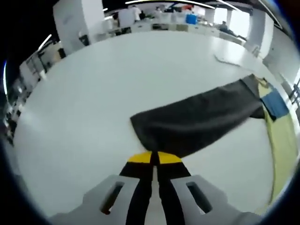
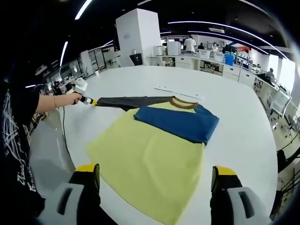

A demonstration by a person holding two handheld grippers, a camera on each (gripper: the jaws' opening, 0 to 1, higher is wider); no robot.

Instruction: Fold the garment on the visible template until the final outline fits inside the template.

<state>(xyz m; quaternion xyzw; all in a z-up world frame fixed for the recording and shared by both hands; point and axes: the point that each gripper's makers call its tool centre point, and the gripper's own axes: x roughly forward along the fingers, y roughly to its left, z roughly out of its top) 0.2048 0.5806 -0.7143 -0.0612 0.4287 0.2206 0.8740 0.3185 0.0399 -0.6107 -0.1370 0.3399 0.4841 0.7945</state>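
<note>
A yellow shirt [image 2: 145, 154] lies flat on the white table [image 2: 234, 108], brown collar [image 2: 183, 103] at the far side. Its blue sleeve [image 2: 180, 123] is folded across the chest. The dark grey sleeve [image 2: 126, 101] stretches out to the left, and my left gripper [image 2: 89, 100], held by a hand, is shut on its cuff. In the left gripper view the yellow-tipped left gripper [image 1: 154, 158] pinches the end of that grey sleeve [image 1: 197, 119], with blue [image 1: 274, 104] and yellow cloth [image 1: 281, 140] beyond. My right gripper [image 2: 157, 176] hovers wide open over the shirt's near hem.
A thin white strip [image 2: 178, 91] lies on the table just beyond the collar. The person's arm [image 2: 51, 101] and black shirt [image 2: 14, 140] stand at the table's left edge. Workbenches and people [image 2: 190, 44] are far behind; a chair [image 2: 281, 101] stands at the right.
</note>
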